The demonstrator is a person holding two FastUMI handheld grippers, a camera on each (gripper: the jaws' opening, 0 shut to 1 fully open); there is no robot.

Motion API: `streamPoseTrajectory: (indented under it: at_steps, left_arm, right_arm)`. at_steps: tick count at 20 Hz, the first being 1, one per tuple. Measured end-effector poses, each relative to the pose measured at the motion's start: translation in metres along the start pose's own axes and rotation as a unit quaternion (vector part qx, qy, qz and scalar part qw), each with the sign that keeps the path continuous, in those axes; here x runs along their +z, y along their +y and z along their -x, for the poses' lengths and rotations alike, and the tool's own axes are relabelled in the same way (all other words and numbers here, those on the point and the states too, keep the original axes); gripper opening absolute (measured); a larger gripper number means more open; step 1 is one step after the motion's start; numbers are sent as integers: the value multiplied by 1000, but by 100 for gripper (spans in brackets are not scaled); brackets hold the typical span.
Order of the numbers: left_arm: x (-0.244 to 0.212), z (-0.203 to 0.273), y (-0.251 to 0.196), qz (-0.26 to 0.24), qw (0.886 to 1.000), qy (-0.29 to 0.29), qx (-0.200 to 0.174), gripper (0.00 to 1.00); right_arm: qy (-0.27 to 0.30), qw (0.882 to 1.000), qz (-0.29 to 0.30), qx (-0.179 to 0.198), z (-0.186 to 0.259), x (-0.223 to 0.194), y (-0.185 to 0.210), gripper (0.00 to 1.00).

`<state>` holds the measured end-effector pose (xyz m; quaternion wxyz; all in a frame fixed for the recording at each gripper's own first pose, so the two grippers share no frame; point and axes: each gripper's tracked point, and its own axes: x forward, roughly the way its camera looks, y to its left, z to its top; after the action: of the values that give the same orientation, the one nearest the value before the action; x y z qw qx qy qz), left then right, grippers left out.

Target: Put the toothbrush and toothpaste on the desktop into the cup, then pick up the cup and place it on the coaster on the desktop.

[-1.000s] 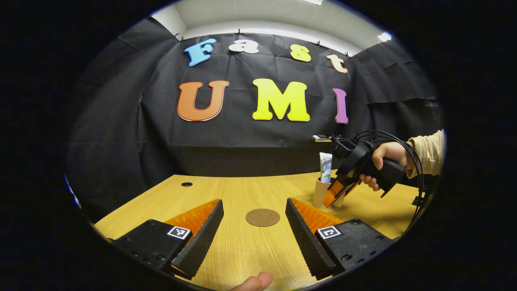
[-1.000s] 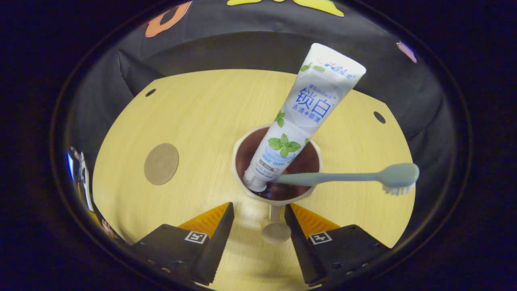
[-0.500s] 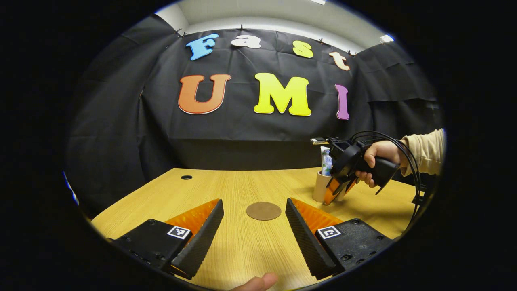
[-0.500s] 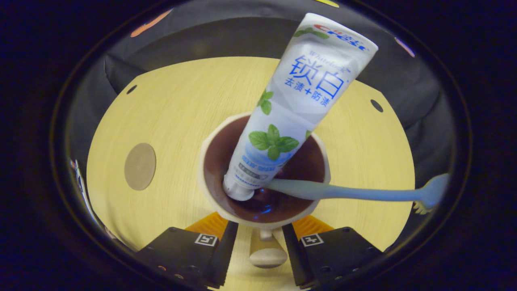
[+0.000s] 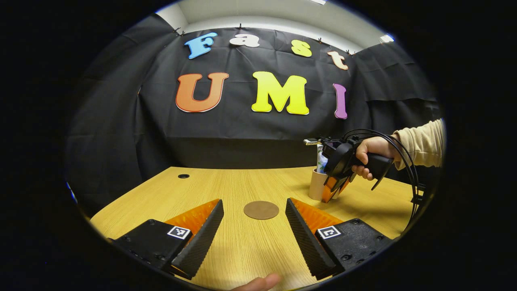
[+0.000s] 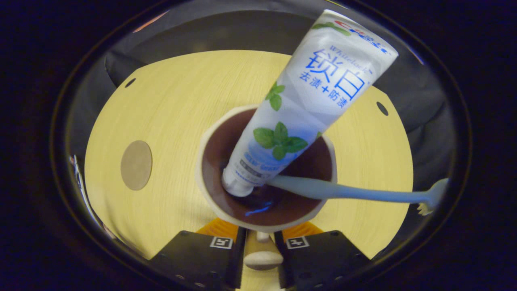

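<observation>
A: Where's the cup (image 6: 264, 169)?
B: On the bench (image 6: 169, 101), right of the coaster (image 6: 136, 165) and well apart from it; toothpaste (image 6: 307, 105) and toothbrush (image 6: 347, 194) lean inside, so loading looks done.
A: And the right gripper (image 6: 258, 258)?
B: Pinching the cup's handle (image 6: 260, 258), likely for a steady lift; half a second ago its fingers stood wider, and a second ago it hung back, spread.
A: The left gripper (image 5: 254, 226)?
B: Spread wide, low over the bench, facing the coaster; hardly moved.
</observation>
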<state>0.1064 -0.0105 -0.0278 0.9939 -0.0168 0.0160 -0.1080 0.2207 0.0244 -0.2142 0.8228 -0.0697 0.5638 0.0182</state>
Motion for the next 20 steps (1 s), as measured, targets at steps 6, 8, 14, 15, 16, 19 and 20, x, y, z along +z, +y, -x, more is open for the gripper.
streamPoseTrajectory:
  at_steps: [6,8,14,15,16,19,20]
  left_arm:
    - [1,3,0,0,1000,-2,0,98]
    - [1,4,0,-5,1000,-4,0,98]
    - [-3,9,-2,0,1000,-5,-9,98]
    - [-2,10,-2,1,1000,-7,-9,98]
    - [-2,11,1,4,1000,-9,-8,98]
    - [-1,18,7,11,1000,-15,-5,98]
    - [0,21,10,11,1000,-17,-3,98]
  right_arm:
    - [-7,1000,0,12,0,1,-5,26]
    - [-11,1000,6,8,-1,3,-6,26]
    - [-33,999,3,17,0,7,-4,24]
    - [-39,999,4,17,0,8,-2,26]
    - [-43,999,7,18,-2,7,-1,26]
    - [-54,998,20,26,-3,8,-2,25]
    - [-57,998,27,30,-3,8,-3,24]
